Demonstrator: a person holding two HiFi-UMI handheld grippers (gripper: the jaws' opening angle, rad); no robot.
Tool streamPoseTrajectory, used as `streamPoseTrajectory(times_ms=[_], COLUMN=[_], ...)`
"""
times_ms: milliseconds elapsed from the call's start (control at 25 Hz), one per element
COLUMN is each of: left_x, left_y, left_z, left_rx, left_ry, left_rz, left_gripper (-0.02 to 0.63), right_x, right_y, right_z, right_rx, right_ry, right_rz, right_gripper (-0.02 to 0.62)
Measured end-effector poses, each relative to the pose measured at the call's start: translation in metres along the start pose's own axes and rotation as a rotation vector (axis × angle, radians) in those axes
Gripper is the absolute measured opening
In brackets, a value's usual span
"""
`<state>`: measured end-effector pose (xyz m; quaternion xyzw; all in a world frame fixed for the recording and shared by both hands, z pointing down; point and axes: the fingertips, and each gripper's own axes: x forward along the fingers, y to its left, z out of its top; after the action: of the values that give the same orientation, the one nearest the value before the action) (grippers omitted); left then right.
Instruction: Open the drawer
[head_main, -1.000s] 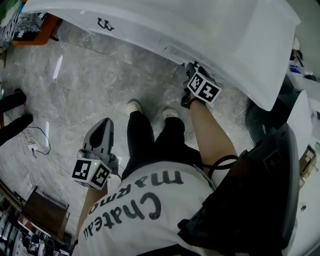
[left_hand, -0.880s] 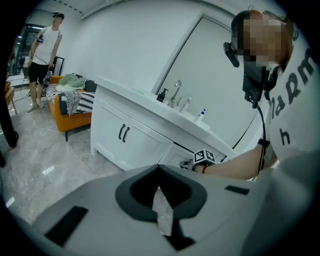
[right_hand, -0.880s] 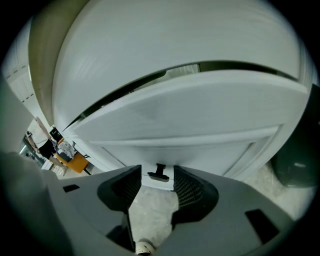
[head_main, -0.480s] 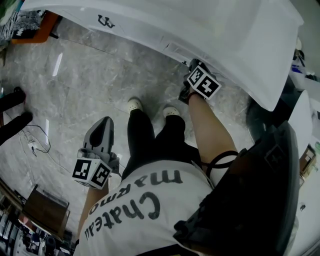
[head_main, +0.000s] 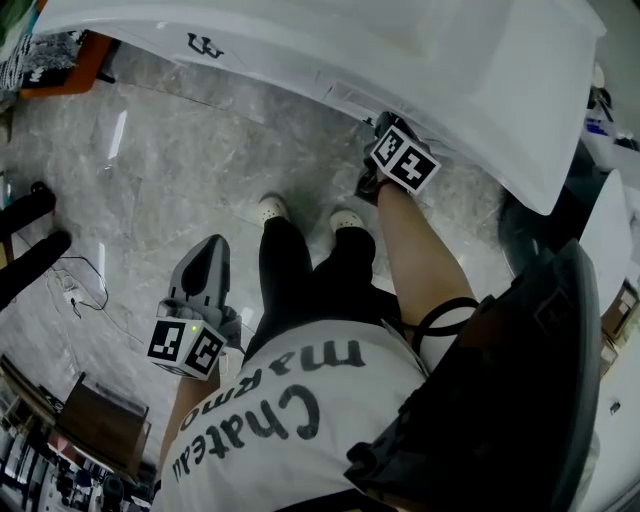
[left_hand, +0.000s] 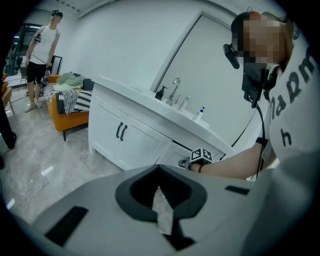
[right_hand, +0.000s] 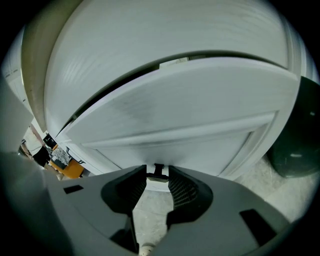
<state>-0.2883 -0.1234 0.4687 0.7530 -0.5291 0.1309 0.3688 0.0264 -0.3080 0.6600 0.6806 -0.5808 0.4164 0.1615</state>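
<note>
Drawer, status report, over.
Right gripper jaws just closing on handle. Left gripper shut, empty, held aside. Drawer looks closed. Nothing in the way.

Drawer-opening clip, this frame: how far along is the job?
Done: the right tongs are at the drawer handle. In hand: they have just been closing, with the handle between the pads, apparently touching both. Left: the pull itself; the drawer front looks shut.
</note>
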Motion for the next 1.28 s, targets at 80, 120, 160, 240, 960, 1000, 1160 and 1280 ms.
streamPoseTrajectory(times_ms=[80,120,160,240,960,1000,1160,1280], left_x=[0.002,0.003,0.004,0.006,0.018,0.02,0.025,0.025], left_y=[-0.003,-0.005,-0.007,-0.01,-0.021,-0.022,-0.031,-0.034], left_z=[0.0,0.0,0.0,0.001,0.001,0.002,0.005,0.012], left_rx=[0.0,0.001,0.004,0.008,-0.003,0.001,0.018,0.048], left_ry=[0.002,0.003,0.004,0.004,-0.004,-0.003,0.008,0.008], left_rz=[-0.008,-0.013,-0.018,-0.024,-0.078,-0.087,-0.12,-0.146], left_gripper=[0.008,0.008,0.008,0.008,0.008,0.008,0.008,0.008], right_x=[-0.001,-0.001,-0.002,-0.002,-0.02,-0.02,-0.025,-0.028], right_y=[0.0,0.0,0.001,0.002,0.007,0.008,0.007,0.009], right_z=[0.0,0.0,-0.001,-0.003,-0.035,-0.036,-0.046,-0.052], right_rx=[-0.002,-0.003,-0.006,-0.015,-0.038,-0.04,-0.036,-0.033], right_ry=[0.004,0.004,0.005,0.007,0.093,0.101,0.144,0.171], right_rz=[0.002,0.006,0.01,0.02,0.031,0.035,0.025,0.03], right_gripper=[0.141,0.14,0.14,0.14,0.137,0.137,0.137,0.137])
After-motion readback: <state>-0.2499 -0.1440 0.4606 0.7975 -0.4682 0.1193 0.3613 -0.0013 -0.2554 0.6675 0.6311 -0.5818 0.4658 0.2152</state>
